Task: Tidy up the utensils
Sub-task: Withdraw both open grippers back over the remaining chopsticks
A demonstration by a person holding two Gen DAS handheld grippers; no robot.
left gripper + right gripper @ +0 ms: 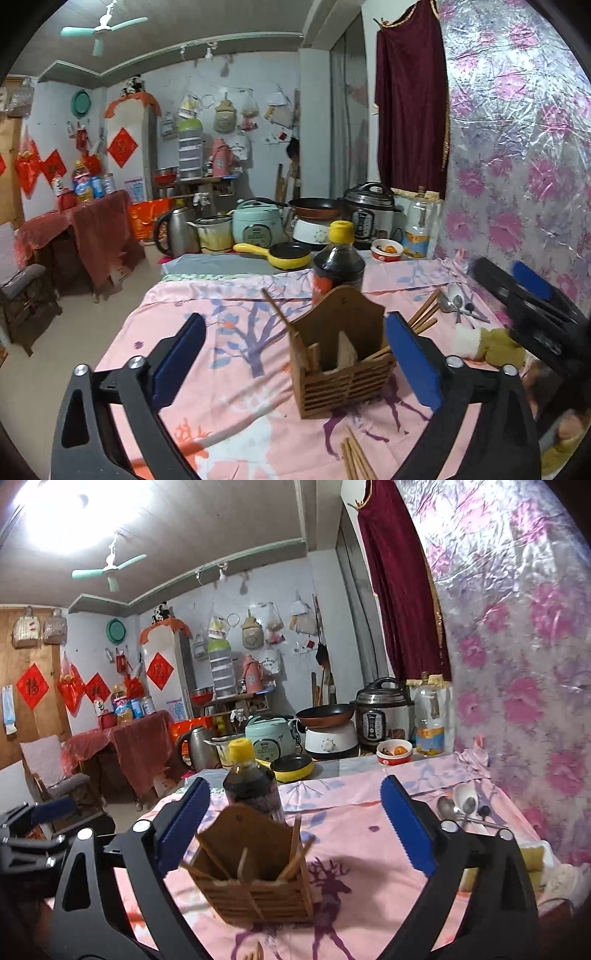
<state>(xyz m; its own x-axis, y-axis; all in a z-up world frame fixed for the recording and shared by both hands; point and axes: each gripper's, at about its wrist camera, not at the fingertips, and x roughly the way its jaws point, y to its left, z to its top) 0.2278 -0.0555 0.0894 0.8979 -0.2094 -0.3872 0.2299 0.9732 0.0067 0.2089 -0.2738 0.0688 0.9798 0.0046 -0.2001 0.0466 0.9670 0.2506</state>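
Both hand-held grippers, left [295,363] and right [295,825], gape empty around the slatted wooden utensil holder [341,363]; probably next: grabbing loose brown wooden chopsticks [354,459] near us.

the loose chopsticks [356,459] in the left wrist view run off the bottom edge, so their length cannot be told. the wooden holder [341,363] hides the lower part of the dark sauce bottle [338,264] behind it, and the blue pad of the left gripper [295,360] covers the near ends of the chopsticks [424,314] lying beyond it. the right gripper [524,291] shows only partly at the right edge, blurred. in the right wrist view the holder [255,882] and the bottle [251,782] are soft with blur, and the sticks inside cannot be counted. the spoons [461,808] overlap; their number is unclear. a yellowish thing [532,856] is cut off behind the gripper frame.
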